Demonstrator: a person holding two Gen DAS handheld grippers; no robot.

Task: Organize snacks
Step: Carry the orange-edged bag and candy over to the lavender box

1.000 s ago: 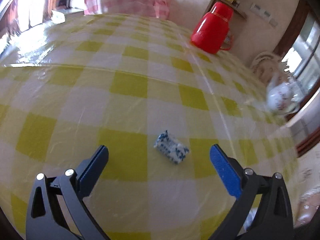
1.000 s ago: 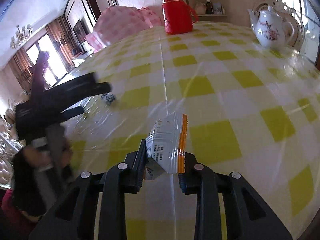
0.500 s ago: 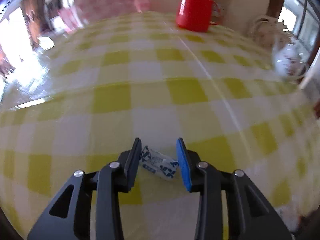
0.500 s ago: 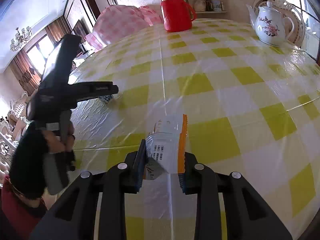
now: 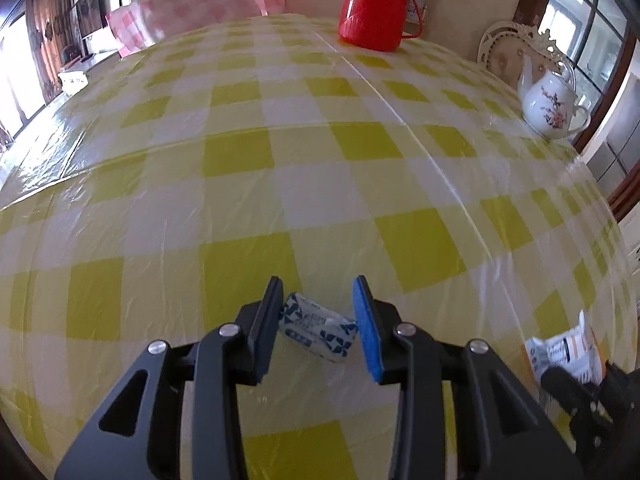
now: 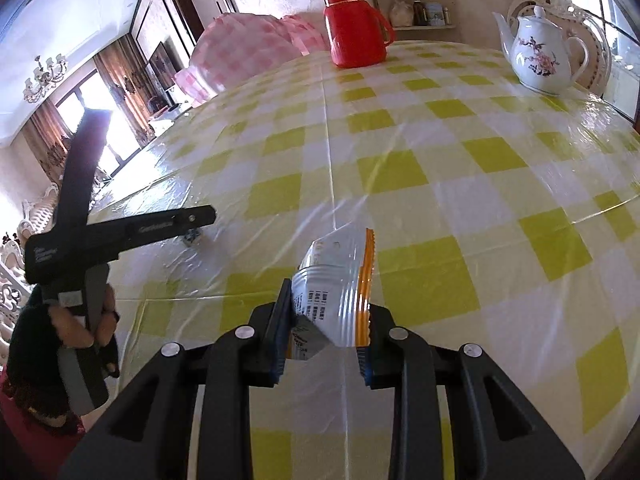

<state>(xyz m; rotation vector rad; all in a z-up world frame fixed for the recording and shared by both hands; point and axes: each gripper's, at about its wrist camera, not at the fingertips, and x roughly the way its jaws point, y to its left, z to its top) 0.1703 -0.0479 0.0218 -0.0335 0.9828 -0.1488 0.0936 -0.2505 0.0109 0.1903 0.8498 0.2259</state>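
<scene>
While our left hand-held gripper [image 5: 316, 320] had just closed its jaws onto the small blue-and-white candy [image 5: 318, 330] on the worktop [image 5: 360, 184], our right hand-held gripper [image 6: 326, 316] clamped the white-and-orange snack packet [image 6: 340, 280]; we saw no container beyond, so sorting seemed barely begun.

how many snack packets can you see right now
2. A small blue-and-white packet sits between the left tool's pads on the tablecloth; a white-and-orange packet is clamped in the right tool. Others may lie out of view.
</scene>
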